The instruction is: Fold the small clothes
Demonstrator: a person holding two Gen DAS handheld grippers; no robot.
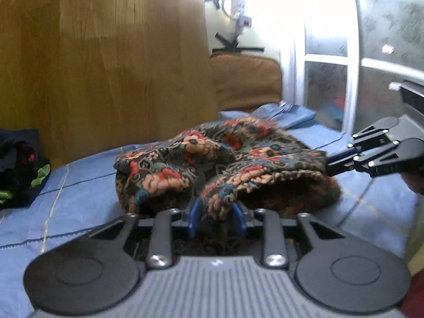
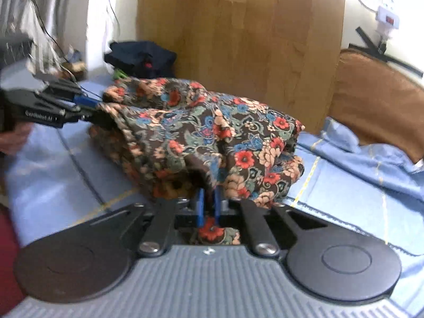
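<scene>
A floral garment lies bunched in a folded heap on a blue sheet spread over the bed, in front of an upright wooden board. The left gripper has a fold of the near edge hanging between its blue pads, which stand a little apart; whether they press on the cloth I cannot tell. The right gripper has its pads drawn close together, clamped on a strip of the garment, with printed cloth showing both ahead of and behind them. From each wrist view the other gripper appears at the far side of the heap, its tips at the cloth's edge (a bit of a hand shows behind the left one). A dark pile of clothes sits on the sheet beside the board, well apart from the garment, and a brown cushion leans at the bed's head.
</scene>
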